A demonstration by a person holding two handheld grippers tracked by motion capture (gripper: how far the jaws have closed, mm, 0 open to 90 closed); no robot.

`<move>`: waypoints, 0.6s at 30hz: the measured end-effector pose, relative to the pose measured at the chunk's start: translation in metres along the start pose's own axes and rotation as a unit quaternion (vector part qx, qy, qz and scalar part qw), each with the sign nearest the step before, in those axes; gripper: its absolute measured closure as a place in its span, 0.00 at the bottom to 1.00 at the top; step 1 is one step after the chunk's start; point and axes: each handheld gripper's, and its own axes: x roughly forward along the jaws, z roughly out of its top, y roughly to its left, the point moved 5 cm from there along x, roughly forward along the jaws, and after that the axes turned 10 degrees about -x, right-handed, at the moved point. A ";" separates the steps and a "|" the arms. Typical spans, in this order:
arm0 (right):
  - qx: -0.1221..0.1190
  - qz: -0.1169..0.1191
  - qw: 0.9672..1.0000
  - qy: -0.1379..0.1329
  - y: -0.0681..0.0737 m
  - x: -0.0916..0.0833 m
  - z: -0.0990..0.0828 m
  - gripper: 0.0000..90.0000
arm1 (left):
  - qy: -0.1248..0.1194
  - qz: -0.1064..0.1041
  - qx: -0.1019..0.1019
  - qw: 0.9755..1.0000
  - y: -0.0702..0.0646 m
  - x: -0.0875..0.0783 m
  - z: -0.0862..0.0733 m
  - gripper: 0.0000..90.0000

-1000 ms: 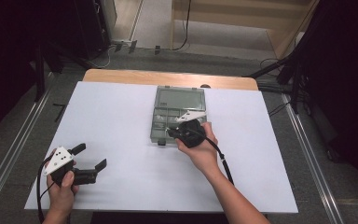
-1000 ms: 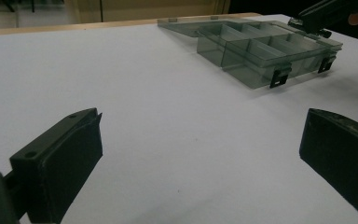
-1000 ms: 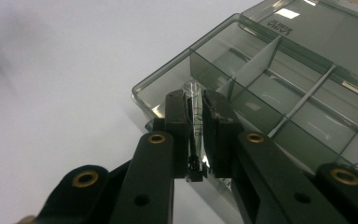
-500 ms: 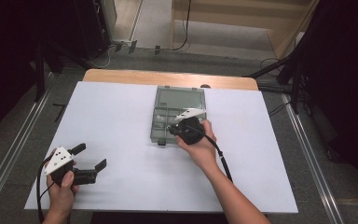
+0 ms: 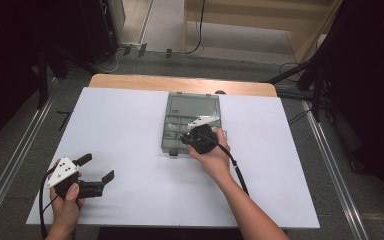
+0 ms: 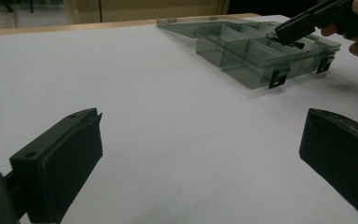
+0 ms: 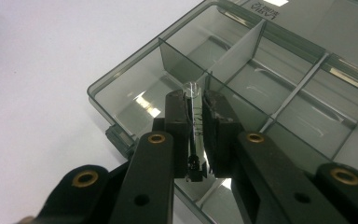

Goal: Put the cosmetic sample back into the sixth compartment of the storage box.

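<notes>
- High view: one bench (image 5: 130, 130) under a white sheet, one smoky-grey compartment box (image 5: 190, 122) with its lid folded flat toward the far edge, two hand-held grippers, two hands.
- High view: right hand-held gripper (image 5: 186, 140) sits over the near part of the box, held by the right hand (image 5: 215, 157); one cable (image 5: 235, 167) trails back along the forearm.
- High view: left hand-held gripper (image 5: 96, 172) rests low at the near left corner of the bench, well apart from the box, jaws spread wide, nothing between them.
- High view, against the earlier frames: right hand-held gripper sits slightly nearer the box's near edge, a small shift; left one unchanged; box in the same spot.
- Left gripper view: two black jaws far apart over bare white sheet, empty; box (image 6: 261, 51) far off at upper right, the other hand-held gripper (image 6: 279, 33) tipped into it.
- Right gripper view: jaws nearly closed, pinching one small clear tube-like part (image 7: 195, 121) with a dark lower end, upright between the pads.
- Right gripper view: part is held above the box (image 7: 121, 88), over the junction of the dividers near its front-left compartment; at least five compartments count in this view, contents hard to tell.
</notes>
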 end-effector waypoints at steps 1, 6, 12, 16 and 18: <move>0.000 -0.001 1.000 0.000 0.000 0.001 0.000 0.92 | 0.000 0.000 0.000 1.000 0.000 0.000 0.000 0.00; 0.000 -0.003 1.000 0.005 0.000 0.004 -0.001 0.92 | 0.000 0.000 0.000 1.000 0.000 0.000 0.000 0.00; 0.004 -0.003 1.000 0.007 0.000 0.007 -0.003 0.92 | 0.000 -0.001 0.000 1.000 0.000 0.000 0.000 0.00; 0.002 -0.002 1.000 0.011 0.000 0.009 -0.004 0.92 | 0.000 -0.001 -0.001 1.000 0.000 0.000 0.000 0.00; 0.001 -0.004 1.000 0.013 0.000 0.010 -0.004 0.92 | 0.000 0.000 -0.001 1.000 0.000 0.000 0.000 0.00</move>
